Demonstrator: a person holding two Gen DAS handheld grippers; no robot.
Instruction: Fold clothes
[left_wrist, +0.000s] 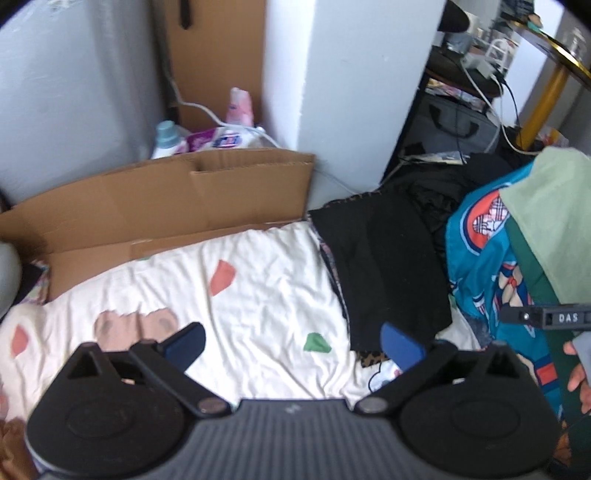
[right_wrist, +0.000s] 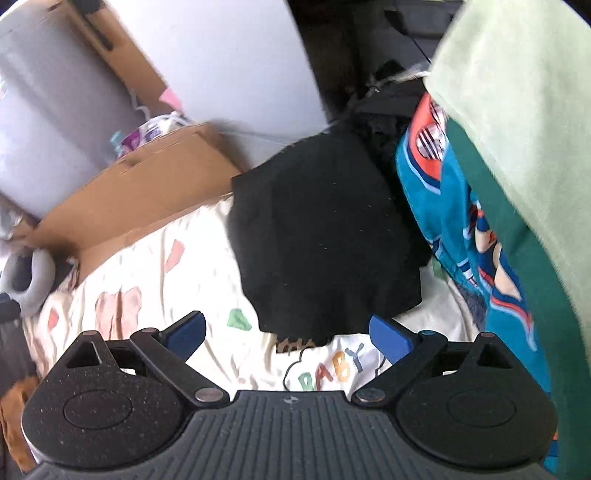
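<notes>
A flattened brown cardboard box (left_wrist: 155, 206) leans against a pale grey wall (left_wrist: 66, 81) at ten o'clock, with a white detergent bottle (left_wrist: 167, 139) and a pink-topped bottle (left_wrist: 240, 105) tucked behind it. At two o'clock, a grey bag with black handles (left_wrist: 454, 127) sits under tangled cables (left_wrist: 491, 92), beside a gold table leg (left_wrist: 543, 103). A grey neck pillow (right_wrist: 27, 284) lies at nine o'clock.

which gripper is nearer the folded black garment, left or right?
Right. The right gripper hangs open directly above the black garment's near edge. The left gripper, open too, is offset over the cream sheet beside it.
</notes>
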